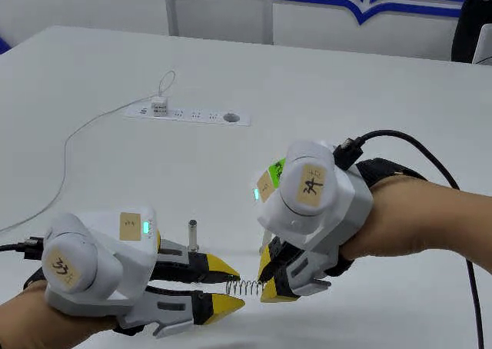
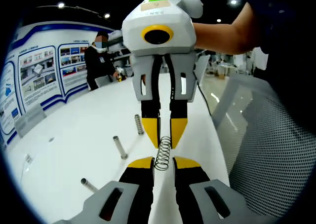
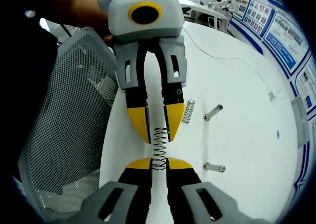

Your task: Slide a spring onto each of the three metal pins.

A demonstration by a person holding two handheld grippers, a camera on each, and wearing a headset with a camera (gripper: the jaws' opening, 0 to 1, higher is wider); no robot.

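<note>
Both jaw pairs clamp one spring (image 1: 250,287), prob. light & floppy: your L gripper (image 1: 235,288) & R gripper (image 1: 267,277) pinch opposite ends; squeeze gently.

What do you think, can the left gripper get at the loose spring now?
Probably not yet: the loose spring lies unobstructed, but the left gripper and right gripper both seem shut on the held spring.

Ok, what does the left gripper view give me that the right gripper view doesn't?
The left gripper view adds the right gripper head-on and a person beyond the table. The right gripper view adds the left gripper head-on and a white cable across the table. Both share the spring gripped at its ends by the two grippers, two bare pins, and a second spring, apparently already on the third pin.
</note>
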